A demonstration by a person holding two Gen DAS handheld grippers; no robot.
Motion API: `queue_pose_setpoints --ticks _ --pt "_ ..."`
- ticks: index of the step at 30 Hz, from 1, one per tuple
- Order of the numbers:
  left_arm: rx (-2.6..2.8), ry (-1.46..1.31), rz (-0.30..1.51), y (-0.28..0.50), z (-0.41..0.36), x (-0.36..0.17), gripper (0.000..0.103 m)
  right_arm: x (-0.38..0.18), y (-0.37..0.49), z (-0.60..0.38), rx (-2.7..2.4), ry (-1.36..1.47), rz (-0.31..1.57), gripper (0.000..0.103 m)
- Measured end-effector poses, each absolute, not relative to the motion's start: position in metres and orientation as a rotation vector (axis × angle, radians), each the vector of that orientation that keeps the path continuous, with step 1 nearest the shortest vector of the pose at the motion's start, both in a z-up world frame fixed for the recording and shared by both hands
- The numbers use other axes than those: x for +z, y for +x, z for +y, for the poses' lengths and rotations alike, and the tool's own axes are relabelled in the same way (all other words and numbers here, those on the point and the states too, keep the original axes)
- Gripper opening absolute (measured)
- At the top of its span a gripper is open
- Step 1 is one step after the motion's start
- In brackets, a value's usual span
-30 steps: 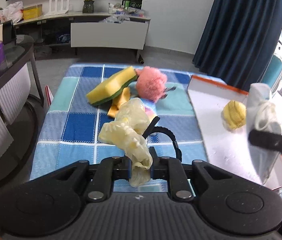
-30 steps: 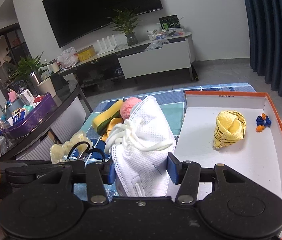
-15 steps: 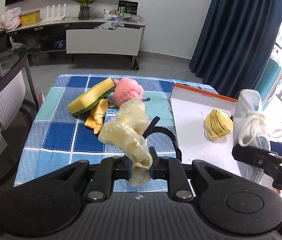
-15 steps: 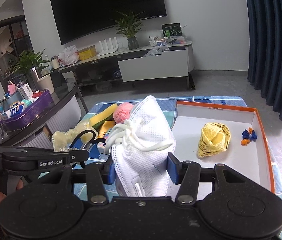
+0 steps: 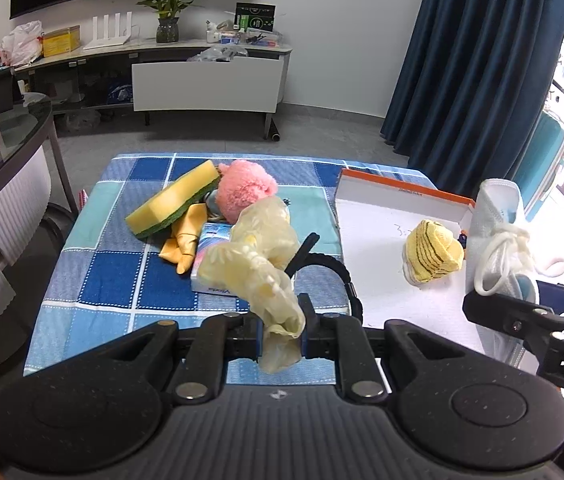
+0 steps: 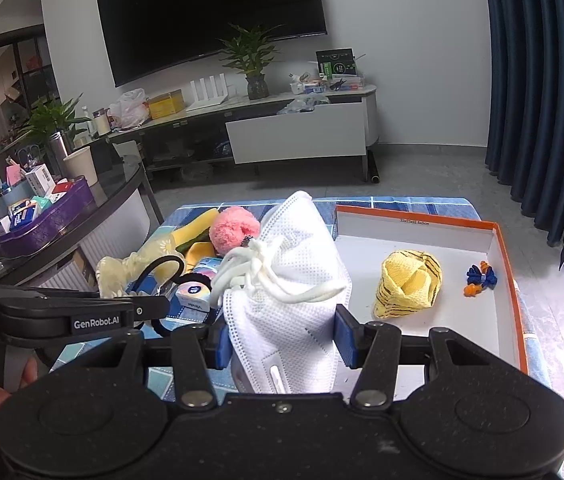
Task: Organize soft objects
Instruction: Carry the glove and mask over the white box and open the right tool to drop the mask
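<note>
Checked cloth (image 5: 122, 276) w/ orange-rimmed box (image 5: 401, 196) on it. L gripper (image 5: 280, 330) pinched tight on pale glove (image 5: 258, 256), left of box; R gripper (image 6: 282, 344) clamps white mask (image 6: 293, 280) at box's near-left corner.

Box (image 5: 401, 196) at tablecloth's (image 5: 102, 280) right edge, holding folded cloth (image 5: 433, 256); sponge (image 5: 174, 204), pompom (image 5: 242, 188), tissue pack (image 5: 210, 248) clustered left of it, mid-cloth toward far edge

"GenRobot.AI" stands in white on the left hand-held gripper (image 6: 142, 312); the tissue pack's (image 5: 212, 264) and box rim's (image 6: 413, 222) printing is too small to read.
</note>
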State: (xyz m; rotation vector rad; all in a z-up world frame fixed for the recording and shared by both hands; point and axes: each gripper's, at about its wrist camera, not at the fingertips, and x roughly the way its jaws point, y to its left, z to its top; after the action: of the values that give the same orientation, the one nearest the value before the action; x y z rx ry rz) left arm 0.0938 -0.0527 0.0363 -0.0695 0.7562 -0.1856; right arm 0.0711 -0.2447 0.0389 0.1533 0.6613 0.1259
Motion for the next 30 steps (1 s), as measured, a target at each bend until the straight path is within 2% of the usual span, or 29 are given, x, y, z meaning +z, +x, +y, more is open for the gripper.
queue_pose_setpoints --ticks 30 --pt "-0.272 -0.038 0.749 0.100 -0.094 0.039 0.018 0.042 0.061 -0.271 0.038 0.166 0.655 0.060"
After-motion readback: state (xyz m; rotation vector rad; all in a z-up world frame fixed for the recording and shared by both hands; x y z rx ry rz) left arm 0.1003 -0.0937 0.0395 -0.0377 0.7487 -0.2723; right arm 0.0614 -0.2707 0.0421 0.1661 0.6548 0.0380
